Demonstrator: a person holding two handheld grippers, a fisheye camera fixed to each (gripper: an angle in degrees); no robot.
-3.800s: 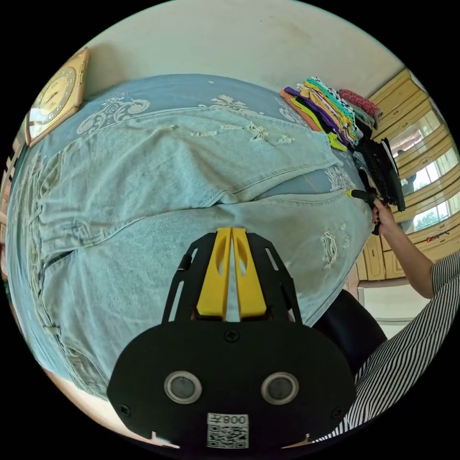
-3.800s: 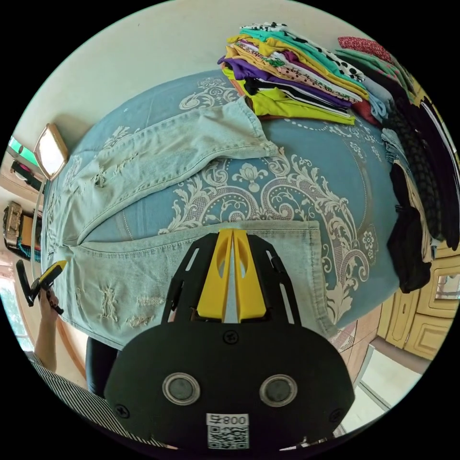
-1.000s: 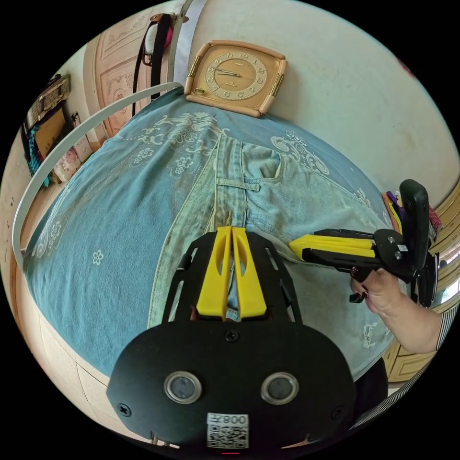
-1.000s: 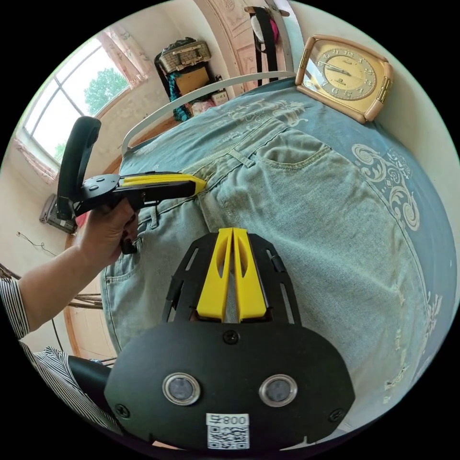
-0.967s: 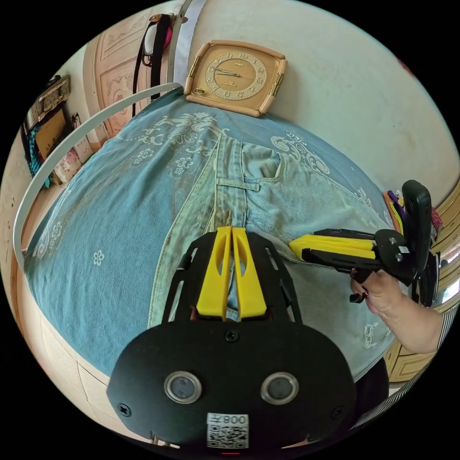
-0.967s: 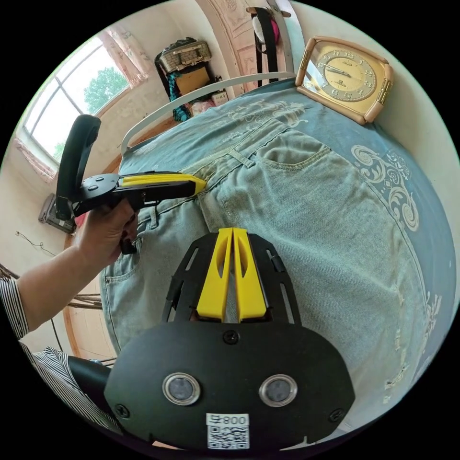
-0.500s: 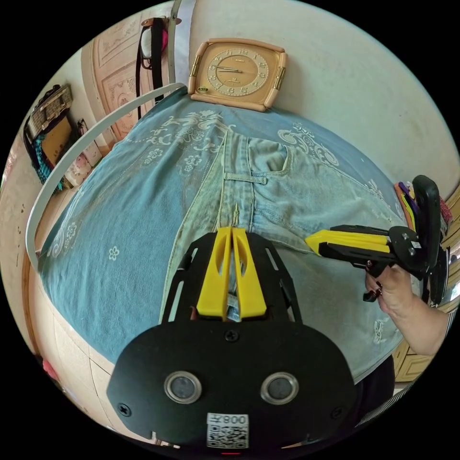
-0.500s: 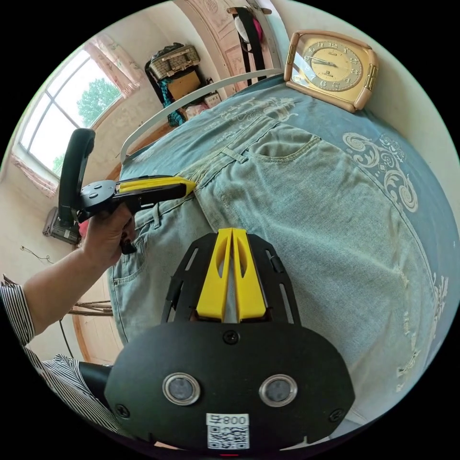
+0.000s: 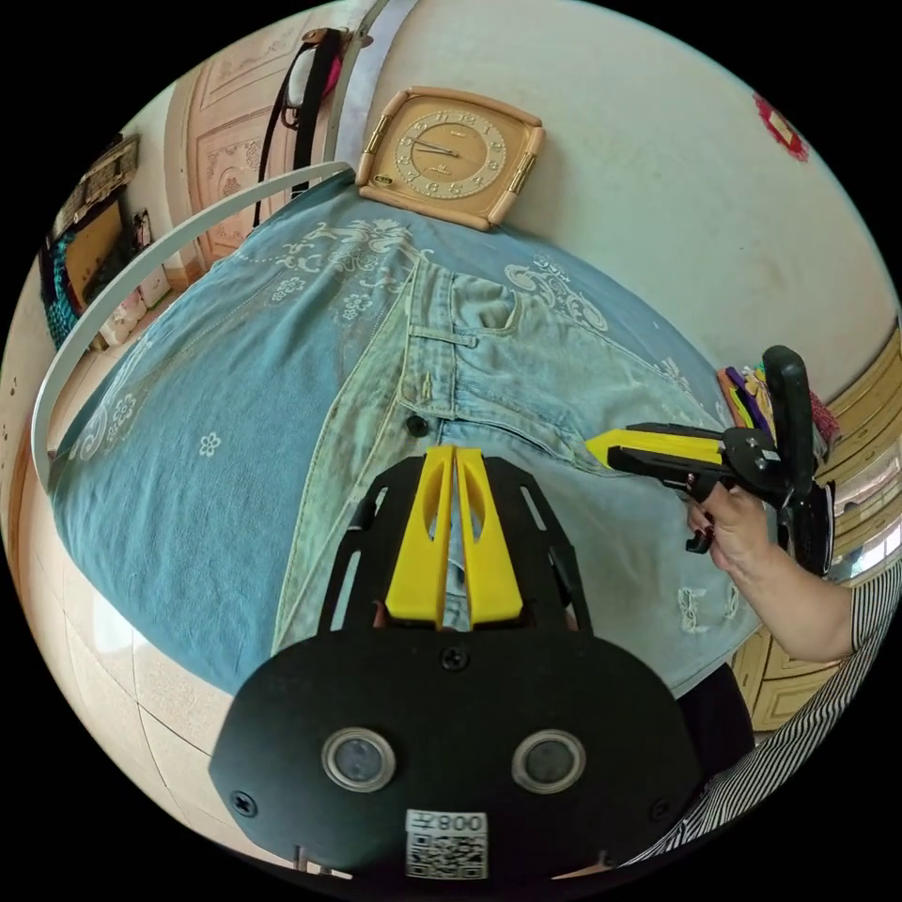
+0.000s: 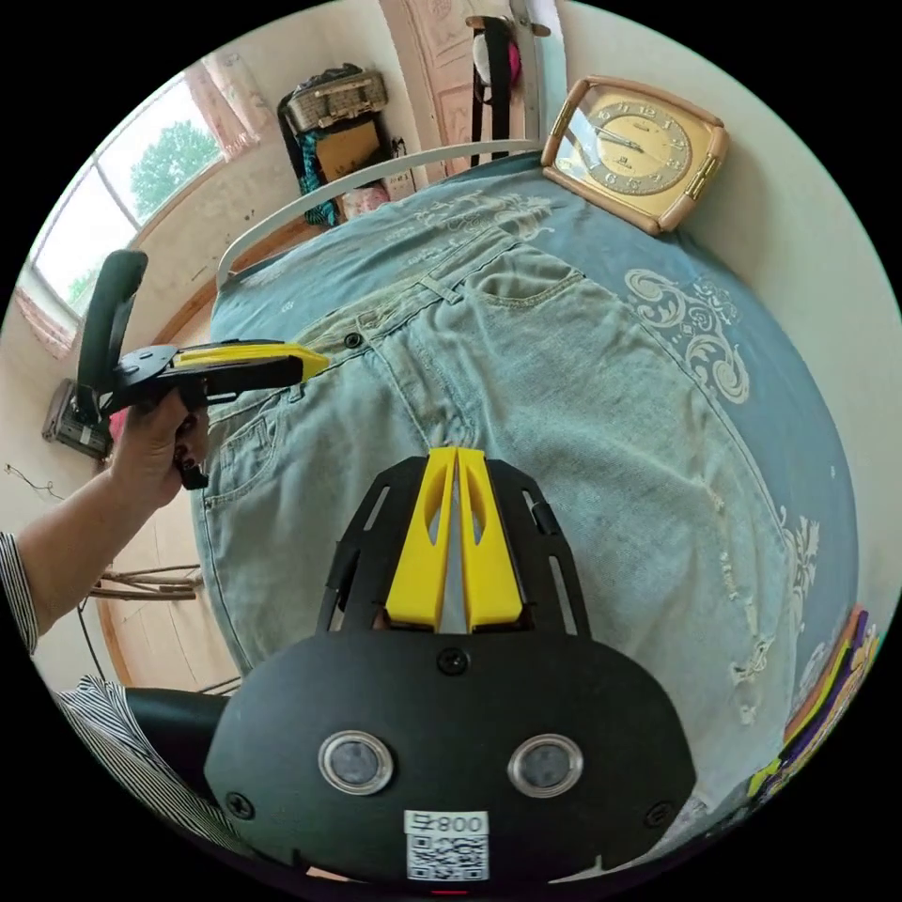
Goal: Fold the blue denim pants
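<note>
Light blue denim pants [image 9: 554,395] [image 10: 564,423] lie flat, front up, on a blue patterned bed cover [image 9: 207,395] [image 10: 780,310]. Their waistband [image 9: 420,331] points toward the clock, and the fly button [image 9: 416,426] shows. My left gripper [image 9: 455,451] hovers just behind the button, jaws shut with nothing held. It appears again as the left gripper [image 10: 322,359] at the waistband's near end. My right gripper [image 10: 457,453] is shut above the crotch seam. In the left gripper view a hand holds the right gripper [image 9: 594,442] over one hip.
A tan clock [image 9: 449,155] [image 10: 637,150] leans on the wall at the bed's far edge. A white bed rail [image 9: 141,272] [image 10: 357,188] curves along one side. Folded colourful clothes [image 9: 742,395] [image 10: 827,695] are stacked beyond the legs. A striped sleeve [image 9: 799,733] is near.
Both grippers have drawn back from the fly, and the button now shows ahead of the left jaws. Before that, both views swung from the pant legs to the waist.
</note>
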